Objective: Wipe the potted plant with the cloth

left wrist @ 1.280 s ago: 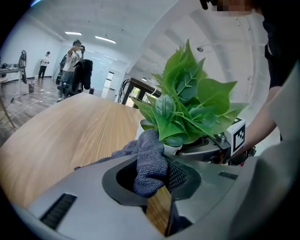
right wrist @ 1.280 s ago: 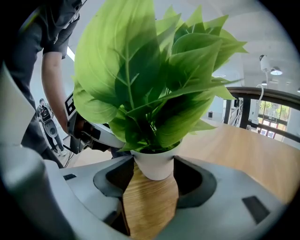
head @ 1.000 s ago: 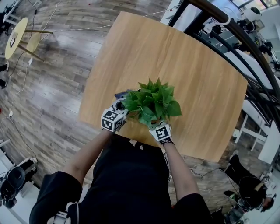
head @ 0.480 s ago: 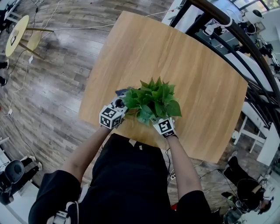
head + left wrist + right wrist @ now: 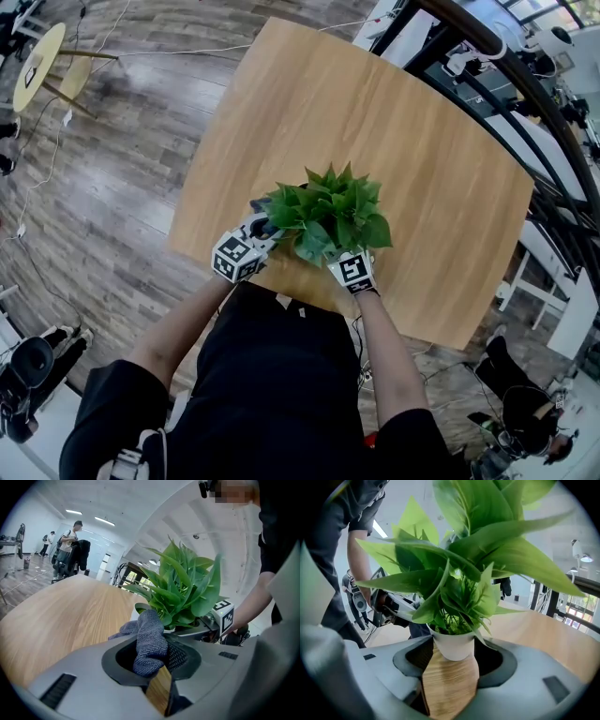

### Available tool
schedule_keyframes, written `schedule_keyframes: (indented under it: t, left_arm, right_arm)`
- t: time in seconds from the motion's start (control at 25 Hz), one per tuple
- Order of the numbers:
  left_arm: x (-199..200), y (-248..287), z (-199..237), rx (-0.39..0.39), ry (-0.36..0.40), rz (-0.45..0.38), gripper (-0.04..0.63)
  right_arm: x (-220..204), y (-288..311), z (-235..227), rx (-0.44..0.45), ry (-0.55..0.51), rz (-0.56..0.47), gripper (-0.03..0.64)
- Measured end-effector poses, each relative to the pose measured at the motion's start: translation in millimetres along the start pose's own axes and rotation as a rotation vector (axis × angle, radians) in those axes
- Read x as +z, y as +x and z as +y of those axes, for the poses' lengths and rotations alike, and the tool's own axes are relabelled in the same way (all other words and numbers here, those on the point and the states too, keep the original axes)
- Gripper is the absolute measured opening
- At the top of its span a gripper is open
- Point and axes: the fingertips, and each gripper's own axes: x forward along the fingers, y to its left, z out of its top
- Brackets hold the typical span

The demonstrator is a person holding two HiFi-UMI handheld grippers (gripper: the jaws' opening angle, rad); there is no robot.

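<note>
No readable text, brand, number or sign anywhere in view. Only coded black-and-white square patterns, no letters or digits: on the left cube [image 5: 236, 258] at the rear end of the left tool [image 5: 152, 660], and on the right cube [image 5: 352, 272] at the rear end of the right tool [image 5: 450, 660]. The right cube's pattern also shows from the left gripper view, ahead and right of the left tool, still not legible as characters.

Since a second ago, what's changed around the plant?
The right gripper moved forward, and its jaws now sit on both sides of the pot. The left gripper still holds the cloth beside the plant, which hasn't shifted on the table.
</note>
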Motion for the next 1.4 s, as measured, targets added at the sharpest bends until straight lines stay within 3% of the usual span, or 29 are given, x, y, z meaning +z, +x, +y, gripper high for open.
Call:
schedule_keyframes:
  t: [0.28,0.44,0.56,0.84,1.12,1.2,1.4]
  left_arm:
    - [0.5,-1.9,18.4,0.054,-0.033,-0.03,0.109]
    - [2.5,-2.4,24.2,0.075,-0.019,-0.026,0.109]
    - [5.8,-0.8,26.8,0.086,-0.024,-0.036,0.109]
    - [8.6,3.9,19.4,0.074,-0.033,-0.027,0.109]
    - [-4.7,4.4,-2.8,0.013,0.016,0.0,0.109]
    - [-5.0,4.5,-7.7,0.007,-0.002,0.002,0.109]
    - [-6.3,3.3,0.3,0.038,-0.017,-0.011,0.109]
  right_arm:
    - [-5.9,-9.9,35.1,0.058,0.02,-0.021,0.258]
    - [-9.0,-12.7,14.5,-0.032,0.094,-0.031,0.258]
    - [-10.8,-9.7,1.7,-0.058,0.066,-0.027,0.258]
    - [-10.6,-7.8,8.1,-0.026,0.027,-0.014,0.258]
    - [-8.0,-6.5,15.7,0.006,0.002,-0.005,0.258]
    - [-6.9,-5.6,16.4,0.012,-0.007,-0.003,0.258]
    - [-4.6,-3.8,19.3,0.031,-0.032,0.004,0.258]
